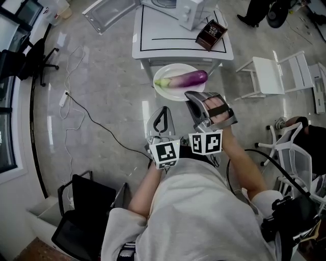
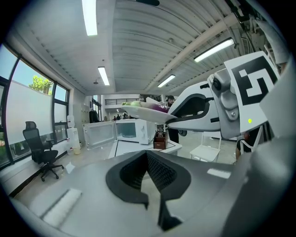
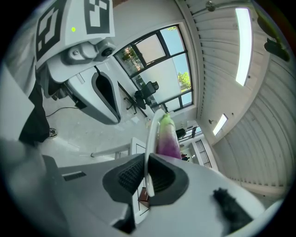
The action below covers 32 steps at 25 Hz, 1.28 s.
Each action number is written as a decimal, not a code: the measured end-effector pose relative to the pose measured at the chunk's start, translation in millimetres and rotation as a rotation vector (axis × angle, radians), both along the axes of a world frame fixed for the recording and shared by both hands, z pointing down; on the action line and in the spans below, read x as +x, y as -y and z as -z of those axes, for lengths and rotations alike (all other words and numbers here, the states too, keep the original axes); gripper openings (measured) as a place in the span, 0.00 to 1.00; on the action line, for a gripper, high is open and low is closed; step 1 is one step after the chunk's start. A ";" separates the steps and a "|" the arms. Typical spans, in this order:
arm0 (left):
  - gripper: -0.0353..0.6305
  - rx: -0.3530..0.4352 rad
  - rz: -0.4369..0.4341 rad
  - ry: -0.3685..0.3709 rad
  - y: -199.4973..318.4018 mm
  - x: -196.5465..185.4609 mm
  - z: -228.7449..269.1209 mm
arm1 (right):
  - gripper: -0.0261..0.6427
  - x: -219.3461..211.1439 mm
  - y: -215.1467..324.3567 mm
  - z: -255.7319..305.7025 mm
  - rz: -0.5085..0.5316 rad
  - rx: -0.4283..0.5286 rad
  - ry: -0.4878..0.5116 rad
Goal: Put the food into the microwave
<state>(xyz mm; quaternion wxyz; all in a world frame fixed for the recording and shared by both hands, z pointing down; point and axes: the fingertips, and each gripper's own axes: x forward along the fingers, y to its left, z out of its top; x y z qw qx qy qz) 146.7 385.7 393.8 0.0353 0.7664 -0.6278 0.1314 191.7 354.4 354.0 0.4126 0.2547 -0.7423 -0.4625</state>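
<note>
**Transfer step, head view.** The right tongs (image 1: 191, 97) are clamped on the near rim of the plate (image 1: 170, 93). In the right gripper view the rim runs edge-on between their pads (image 3: 130, 175). The plate is held off the desk (image 1: 168, 31), on its near side. The eggplant (image 1: 189, 78) lies across the plate, green end left and purple end right. The left tongs (image 1: 163, 114) sit to the left of the right tongs and nearer. Their jaws are together with nothing between them.

**Step in hand.** The microwave (image 1: 191, 12) stands at the far side of the desk with its door (image 1: 109, 15) swung open to the left. We therefore judge the opening step done and the carry under way: the food is lifted but not yet inside.

**Next move.** As we read it, the plate must travel farther over the desk and into the open microwave. It should pass clear of the box (image 1: 211, 34) at the desk's near right corner. Only then should the right tongs let go. The grip is on one edge only, so the plate could tip. We would keep it level so that the eggplant does not roll off.

**Count.**
- Eggplant: one
- Plate: one
- Microwave: one
- Desk: one
- Box: one
- Tongs: two
</note>
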 end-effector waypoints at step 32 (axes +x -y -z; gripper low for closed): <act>0.06 -0.059 -0.046 -0.023 100.4 -16.5 -24.6 | 0.07 -14.9 113.9 -21.2 -0.048 -0.040 -0.037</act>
